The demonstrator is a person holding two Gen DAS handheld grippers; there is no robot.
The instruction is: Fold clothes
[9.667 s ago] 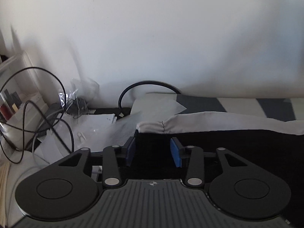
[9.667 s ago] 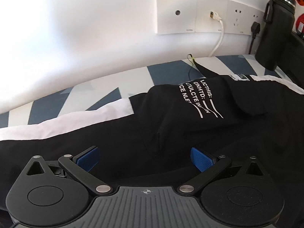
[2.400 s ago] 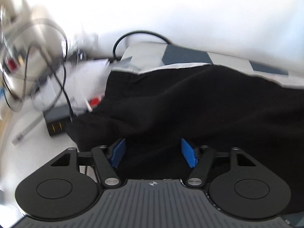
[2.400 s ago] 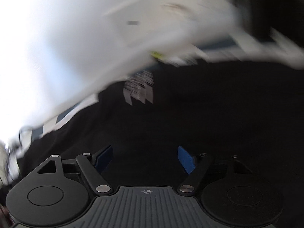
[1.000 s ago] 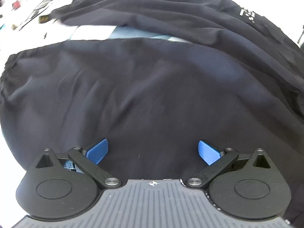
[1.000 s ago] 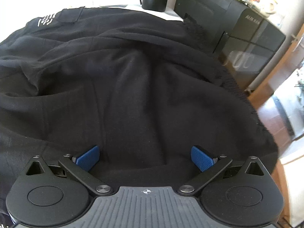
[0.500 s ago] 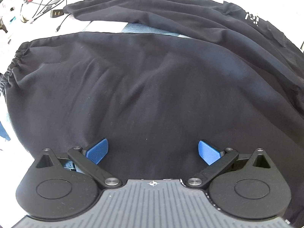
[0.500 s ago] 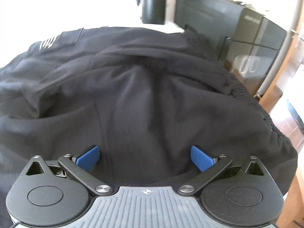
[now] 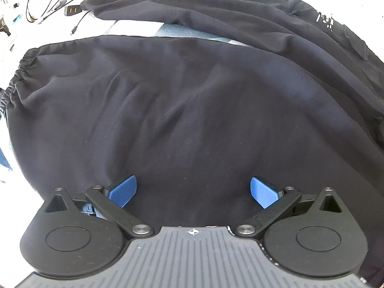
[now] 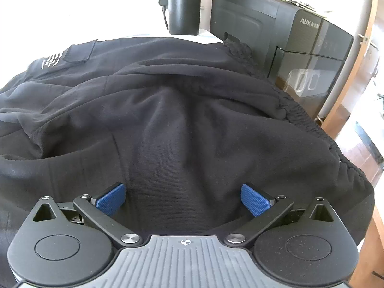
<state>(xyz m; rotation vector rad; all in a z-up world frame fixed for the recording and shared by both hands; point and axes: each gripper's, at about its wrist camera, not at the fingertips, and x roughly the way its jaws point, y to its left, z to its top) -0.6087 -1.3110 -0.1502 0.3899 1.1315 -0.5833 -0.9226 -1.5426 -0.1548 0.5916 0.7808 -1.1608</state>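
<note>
Legible text: "AUX", pale lettering on the upper front of the dark appliance (image 10: 309,21) at the far right, followed by smaller characters too blurred to read. White printed lines on the black trousers (image 10: 51,61), also visible from the left wrist (image 9: 325,20): illegible in both views.

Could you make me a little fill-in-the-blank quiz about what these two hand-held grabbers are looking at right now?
1. The big cloth garment spread under both tools is ____ in colour.
2. The left gripper has its jaws ____, holding nothing.
3. The ribbed pads on the right gripper are ____ in colour.
4. The dark boxy appliance carries the letters ____.

Missing words: black; open; blue; AUX
</note>
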